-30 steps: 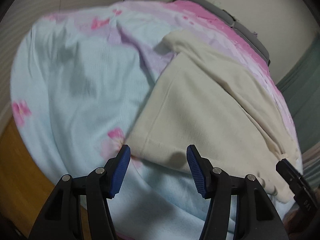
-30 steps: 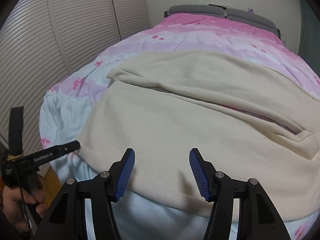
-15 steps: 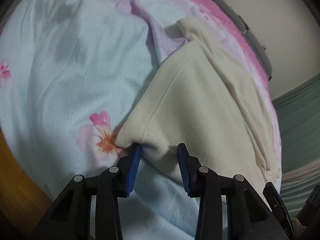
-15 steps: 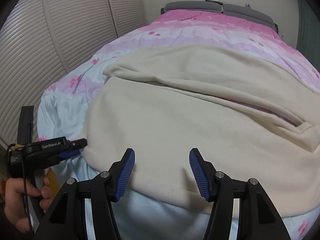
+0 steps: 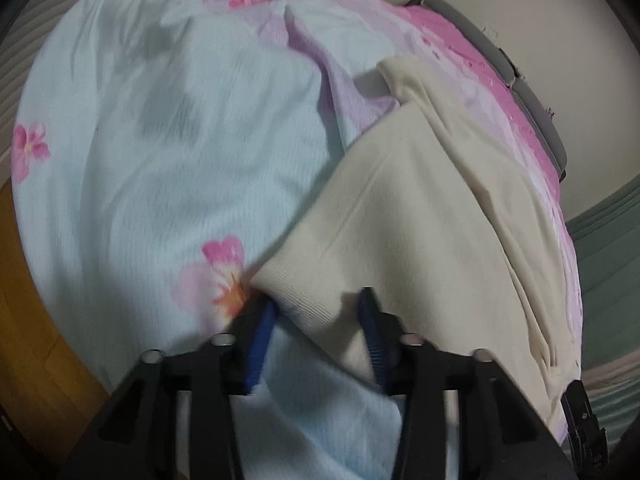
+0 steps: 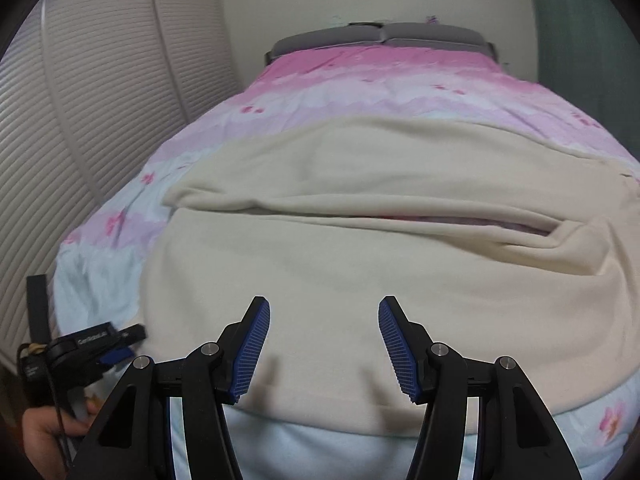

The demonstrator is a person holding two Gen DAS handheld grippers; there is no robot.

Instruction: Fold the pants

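Note:
Cream pants (image 5: 420, 220) lie spread across the bed, one leg folded over the other (image 6: 360, 248). In the left wrist view my left gripper (image 5: 316, 316) straddles the ribbed cuff corner (image 5: 304, 288) at the pants' near left end. Its jaws are closing with the cuff between the blue pads, which still stand apart and have not squeezed the cloth flat. My right gripper (image 6: 324, 312) hovers open over the near long edge of the pants, nothing between its fingers. The left gripper (image 6: 132, 334) also shows at the cuff in the right wrist view, held by a hand (image 6: 40, 436).
The bed has a pale blue and pink flowered cover (image 5: 160, 160) and a grey headboard (image 6: 380, 38). White louvred doors (image 6: 80, 120) run along its left side. Wooden floor (image 5: 24, 320) lies below the bed's near corner, and a green curtain (image 5: 608, 240) hangs at the right.
My left gripper has come down onto the cuff and its jaws have narrowed around it. The right gripper has stayed open and rolled slightly over the pants' edge.

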